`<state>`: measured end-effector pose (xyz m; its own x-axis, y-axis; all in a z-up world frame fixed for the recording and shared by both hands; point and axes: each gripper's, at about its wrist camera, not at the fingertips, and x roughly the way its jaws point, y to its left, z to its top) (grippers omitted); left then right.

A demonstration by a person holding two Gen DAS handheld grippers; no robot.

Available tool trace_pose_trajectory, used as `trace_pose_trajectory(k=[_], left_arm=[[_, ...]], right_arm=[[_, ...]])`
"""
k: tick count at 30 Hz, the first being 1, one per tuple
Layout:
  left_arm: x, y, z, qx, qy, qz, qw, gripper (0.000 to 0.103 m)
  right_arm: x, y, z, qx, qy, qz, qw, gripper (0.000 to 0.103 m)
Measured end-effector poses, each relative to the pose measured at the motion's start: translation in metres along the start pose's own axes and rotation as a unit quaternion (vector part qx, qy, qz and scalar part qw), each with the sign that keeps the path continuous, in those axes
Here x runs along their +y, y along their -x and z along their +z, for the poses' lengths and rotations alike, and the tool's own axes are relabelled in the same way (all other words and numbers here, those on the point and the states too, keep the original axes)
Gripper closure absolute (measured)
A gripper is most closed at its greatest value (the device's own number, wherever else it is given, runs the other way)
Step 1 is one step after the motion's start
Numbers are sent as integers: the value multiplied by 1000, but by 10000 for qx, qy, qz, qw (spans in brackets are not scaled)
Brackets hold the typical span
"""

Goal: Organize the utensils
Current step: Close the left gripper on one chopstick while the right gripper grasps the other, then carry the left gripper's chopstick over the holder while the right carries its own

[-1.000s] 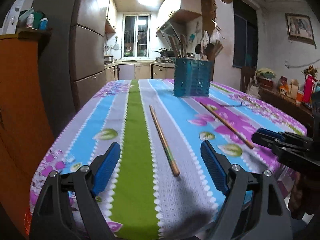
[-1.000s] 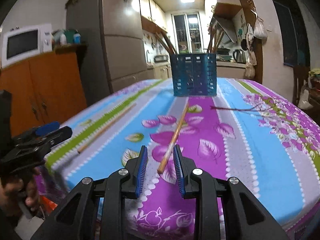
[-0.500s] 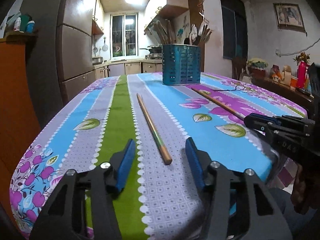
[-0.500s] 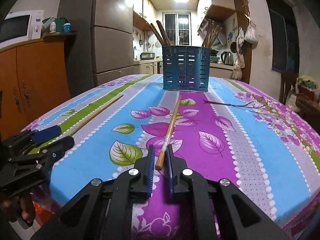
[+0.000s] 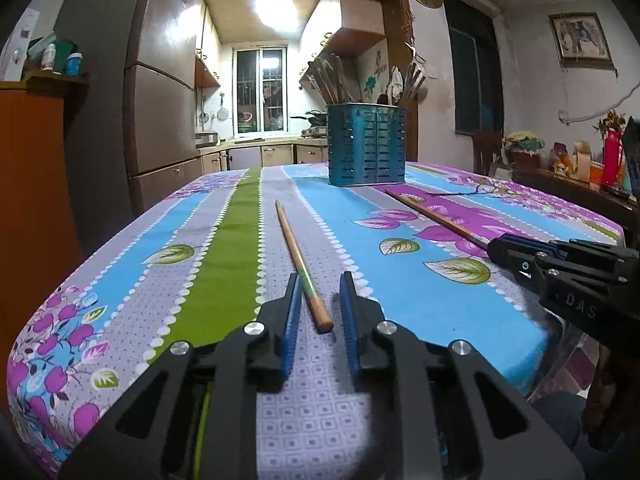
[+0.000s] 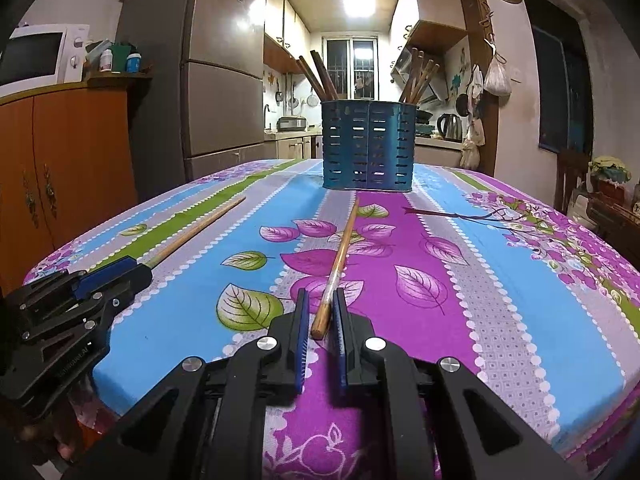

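Note:
Two wooden chopsticks lie on the striped floral tablecloth [image 5: 224, 248]. The left chopstick [image 5: 292, 244] rests on a grey stripe with its near end between the blue pads of my left gripper [image 5: 320, 286]. Those jaws are closing, and a gap still shows on the right side. The right chopstick [image 6: 342, 248] lies on a purple stripe, and my right gripper [image 6: 321, 294] is shut on its near end. A teal slotted utensil holder [image 6: 368, 148] with several sticks in it stands at the far end of the table. Each view shows the other gripper: the right gripper [image 5: 494, 246], the left gripper [image 6: 140, 270].
The table's near edge runs just under both grippers. A tall refrigerator [image 6: 224, 92] and an orange cabinet [image 6: 68, 168] carrying a microwave [image 6: 40, 56] stand to the left. A side shelf with bottles and flowers [image 5: 580, 160] is on the right.
My left gripper came down toward the table and its jaws narrowed around the left chopstick's end. The right jaws closed in on the right chopstick and then held still.

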<state>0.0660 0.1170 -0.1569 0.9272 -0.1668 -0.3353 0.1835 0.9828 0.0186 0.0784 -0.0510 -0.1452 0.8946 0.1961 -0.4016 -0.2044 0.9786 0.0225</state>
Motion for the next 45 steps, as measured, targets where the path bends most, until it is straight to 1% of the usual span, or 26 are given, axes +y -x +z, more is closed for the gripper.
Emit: trace_pose_trajectory(k=[6,8,10,13,15,18,21,26,31,36,40,43,45], left_arm=[[0,1,1,-33,75,71,9999,86],[-1,2,1,-41,86,99,9999,92],[-2,2,1,-44,109,120,9999,93],[-2,0,4,-20,125,129,9998,98],[-3,0,6,-8,128,127,9998,98],[-5,7,13,-110,87,155,9998,98],[-7,16,24,-237,22,163,9996,98],[-12,31,47,-507,-31,97,9987,98],[-18,43,85,-1024,-155,39,9946,98],[-22,44,121,-1458,-224,-17,9891,98],[-20,29,149,-1497,-156,-129,9885,98],[-18,16,161,-1419,-145,-186,9896,98],[-17,10,165,-1400,-159,-151,9899,98]], right_arm=[[-2,0,0,-5,-148,55,9999,90],[-3,0,-1,-33,-208,57,9998,92],[-6,0,-1,-44,-276,76,9996,94],[-7,0,-1,-67,-267,82,9996,96],[-7,0,-1,-64,-261,109,9996,96],[-9,5,1,-40,-208,127,9997,96],[-10,19,8,-30,-67,158,9998,96],[-17,52,33,-290,226,159,9992,96],[-24,84,68,-828,500,199,9951,96],[-34,94,101,-1256,757,269,9888,96],[-43,86,127,-1395,783,363,9865,96],[-49,74,145,-1351,790,494,9864,96],[-52,68,154,-1314,745,582,9868,96]])
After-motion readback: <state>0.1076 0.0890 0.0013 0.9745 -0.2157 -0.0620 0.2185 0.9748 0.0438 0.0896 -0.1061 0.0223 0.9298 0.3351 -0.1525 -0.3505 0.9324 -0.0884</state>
